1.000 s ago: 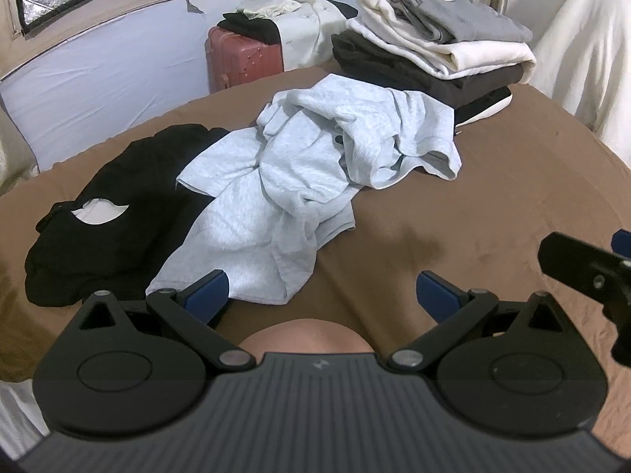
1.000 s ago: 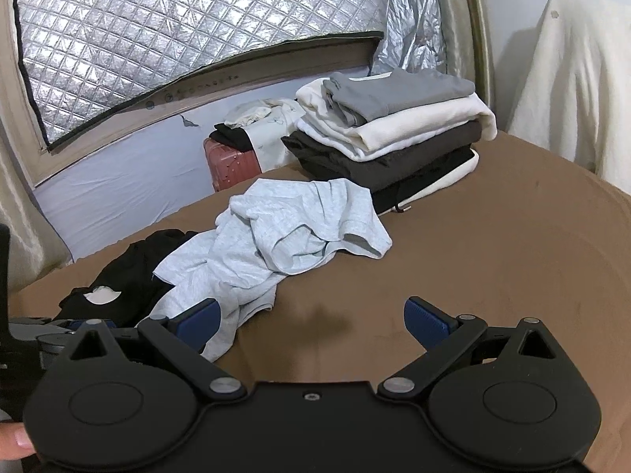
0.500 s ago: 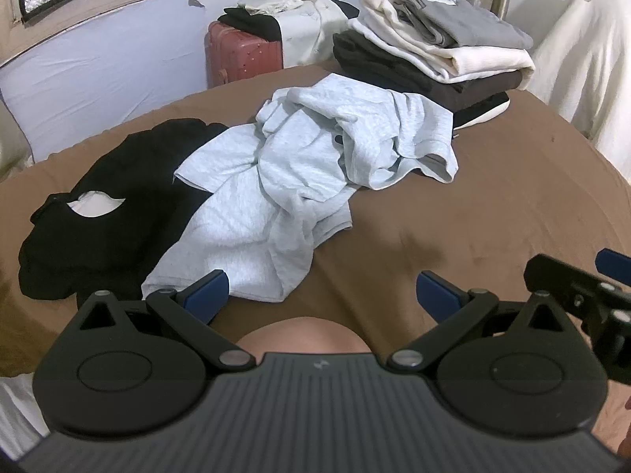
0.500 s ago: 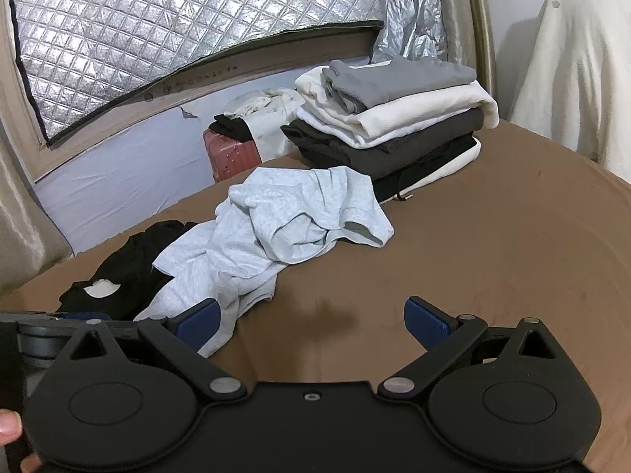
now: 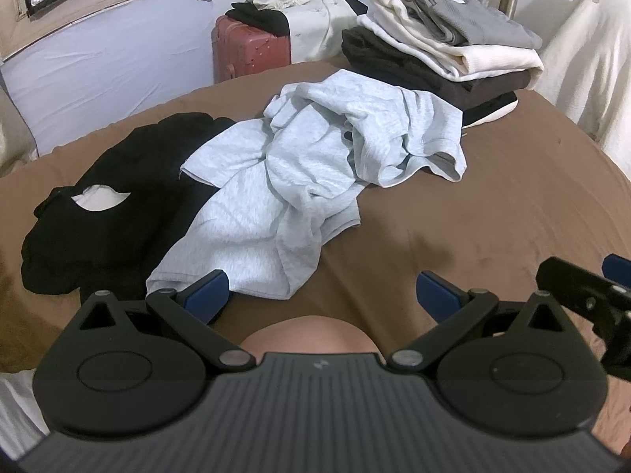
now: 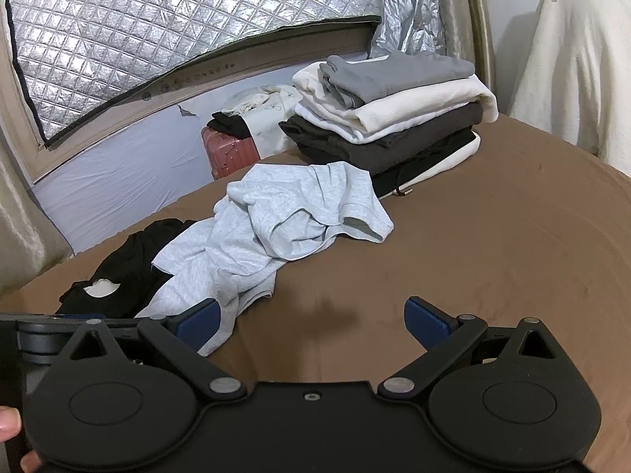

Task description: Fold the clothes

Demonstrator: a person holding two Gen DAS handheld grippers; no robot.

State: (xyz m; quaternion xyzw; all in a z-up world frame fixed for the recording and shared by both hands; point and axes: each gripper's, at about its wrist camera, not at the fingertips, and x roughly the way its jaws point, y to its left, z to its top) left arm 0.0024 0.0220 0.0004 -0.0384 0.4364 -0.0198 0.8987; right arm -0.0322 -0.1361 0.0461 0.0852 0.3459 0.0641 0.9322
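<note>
A crumpled light grey garment (image 5: pixel 299 181) lies on the brown bed cover (image 5: pixel 512 197); it also shows in the right wrist view (image 6: pixel 276 236). A black garment (image 5: pixel 114 197) with a white neck label lies partly under its left side, also in the right wrist view (image 6: pixel 130 276). My left gripper (image 5: pixel 321 295) is open and empty, just short of the grey garment's near hem. My right gripper (image 6: pixel 311 321) is open and empty, over bare cover beside the hem. The right gripper's body shows at the left view's right edge (image 5: pixel 583 291).
A stack of folded clothes (image 6: pixel 390 118) stands at the back of the bed, also in the left wrist view (image 5: pixel 441 55). A pink suitcase (image 5: pixel 250 51) with clothes on top stands behind the bed. A cream cloth (image 6: pixel 572 71) hangs at the right.
Both grippers have moved slightly forward and lower toward the grey garment. Both stay open. The clothes have not moved.
</note>
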